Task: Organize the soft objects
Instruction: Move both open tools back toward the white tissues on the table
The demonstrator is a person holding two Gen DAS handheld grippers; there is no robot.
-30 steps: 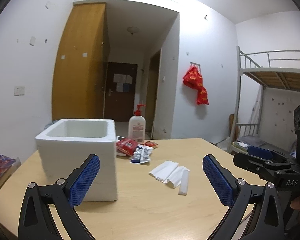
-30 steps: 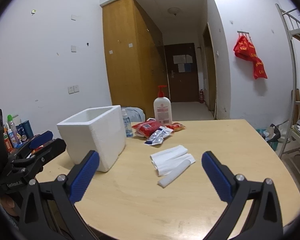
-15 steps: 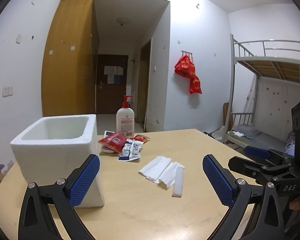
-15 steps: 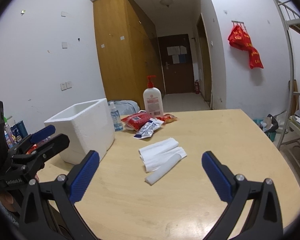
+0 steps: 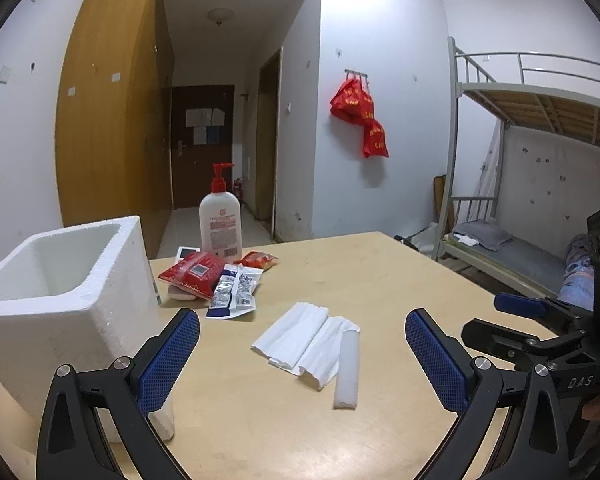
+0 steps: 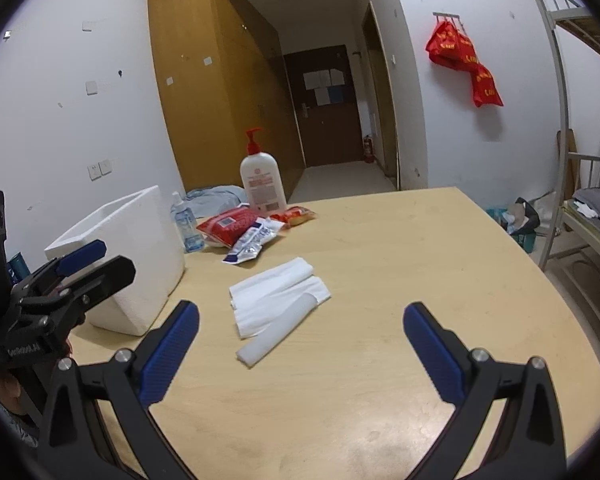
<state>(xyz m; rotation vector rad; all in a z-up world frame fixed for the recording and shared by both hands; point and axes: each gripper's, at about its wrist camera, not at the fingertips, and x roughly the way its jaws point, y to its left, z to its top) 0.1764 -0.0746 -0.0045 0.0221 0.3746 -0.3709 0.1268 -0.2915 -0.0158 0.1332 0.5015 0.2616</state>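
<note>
White folded tissues (image 5: 306, 340) lie mid-table with a white foam strip (image 5: 347, 372) at their right edge; they also show in the right wrist view (image 6: 278, 296). A red packet (image 5: 192, 272), a blue-silver packet (image 5: 234, 292) and a small orange packet (image 5: 256, 259) lie behind them. A white foam box (image 5: 60, 300) stands open at the left. My left gripper (image 5: 302, 356) is open and empty, above the table just short of the tissues. My right gripper (image 6: 300, 348) is open and empty, also near the tissues.
A white pump bottle (image 5: 220, 220) with a red top stands behind the packets. A small clear bottle (image 6: 186, 224) stands beside the box. The round wooden table (image 6: 400, 280) has its edge at the right. A bunk bed (image 5: 532, 184) stands right.
Both grippers have moved forward and a little lower toward the tissues, which now look larger. Both stay open. Nothing on the table has moved.
</note>
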